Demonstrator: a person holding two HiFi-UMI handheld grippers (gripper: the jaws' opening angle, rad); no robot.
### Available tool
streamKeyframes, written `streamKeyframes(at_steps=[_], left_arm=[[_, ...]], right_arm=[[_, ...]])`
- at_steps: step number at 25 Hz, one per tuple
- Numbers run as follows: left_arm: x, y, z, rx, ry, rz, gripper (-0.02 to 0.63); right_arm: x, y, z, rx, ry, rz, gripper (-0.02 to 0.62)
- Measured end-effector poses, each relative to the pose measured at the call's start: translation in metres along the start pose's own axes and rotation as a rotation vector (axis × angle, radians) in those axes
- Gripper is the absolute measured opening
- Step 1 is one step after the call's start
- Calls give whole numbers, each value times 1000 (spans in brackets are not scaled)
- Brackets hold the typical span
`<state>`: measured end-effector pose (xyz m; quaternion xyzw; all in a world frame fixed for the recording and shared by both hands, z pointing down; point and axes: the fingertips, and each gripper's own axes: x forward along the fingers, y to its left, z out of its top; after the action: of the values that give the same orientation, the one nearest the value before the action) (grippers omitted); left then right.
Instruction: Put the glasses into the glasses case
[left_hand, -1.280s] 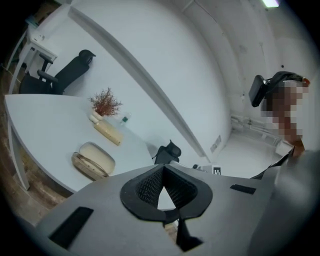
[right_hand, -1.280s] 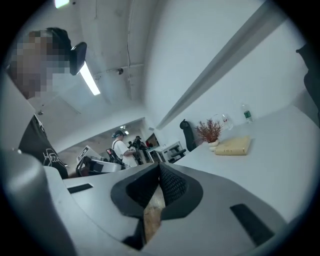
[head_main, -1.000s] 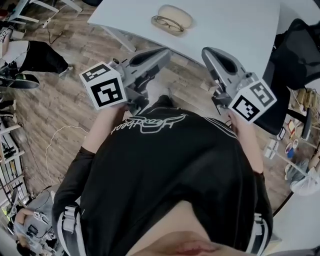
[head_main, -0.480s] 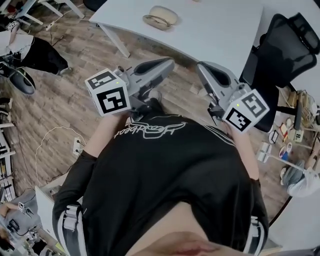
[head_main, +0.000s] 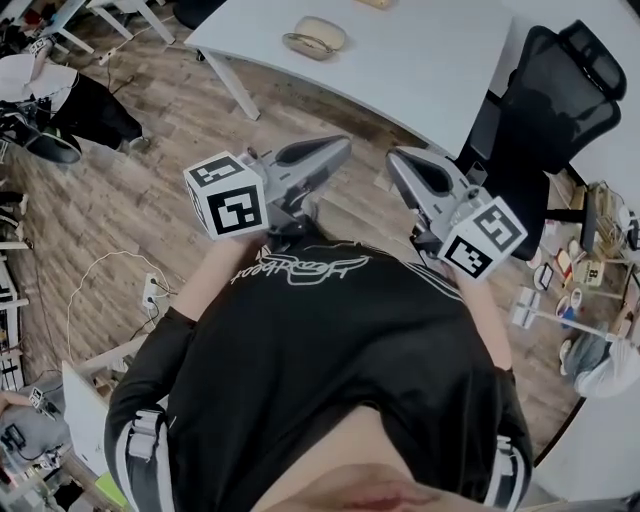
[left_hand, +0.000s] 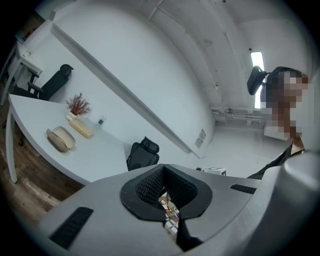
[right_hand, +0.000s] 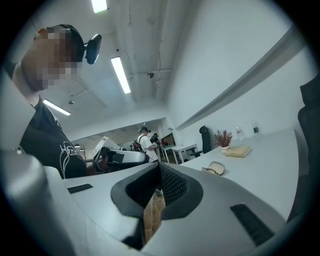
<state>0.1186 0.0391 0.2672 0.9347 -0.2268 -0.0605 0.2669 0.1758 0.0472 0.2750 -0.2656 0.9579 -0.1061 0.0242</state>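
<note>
A person in a black shirt (head_main: 330, 340) stands on a wooden floor (head_main: 110, 200), a gripper in each hand held out in front of the chest, well apart from a white table (head_main: 420, 70). At 10 o'clock from the middle of the head view, the left gripper (head_main: 335, 150) points toward 2 o'clock. Its own camera shows the jaws pressed together with nothing pinched, only a narrow slit open behind the black pads (left_hand: 145, 187).

Farther off, at 12 o'clock in the head view, the beige glasses case (head_main: 320, 32) lies near the table's near edge. The glasses (head_main: 303, 45) lie outside it, just beside its near side; whether the two touch is too small to tell. From the left gripper view the case sits at 9 o'clock, with a tan book (left_hand: 81, 128) and a small potted plant (left_hand: 77, 106) beyond it.

At 1 o'clock the right gripper (head_main: 398, 160) points toward 11 o'clock, its jaws likewise closed on nothing, with floor showing through the slit. Its camera finds the case and glasses at 3 o'clock, well apart from the jaws. A black office chair (head_main: 545, 110) stands at the table's right end, at 2 o'clock in the head view.
</note>
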Motion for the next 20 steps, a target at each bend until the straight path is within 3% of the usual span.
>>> streamKeyframes(at_steps=[13,20], left_arm=[[-39,0,-15,-31,-26,105,6],[-35,1,-26,-58,-12,116,6]], right_arm=[[18,28,-22,81,43,111,9],[15,27,-31,110,56,121,9]])
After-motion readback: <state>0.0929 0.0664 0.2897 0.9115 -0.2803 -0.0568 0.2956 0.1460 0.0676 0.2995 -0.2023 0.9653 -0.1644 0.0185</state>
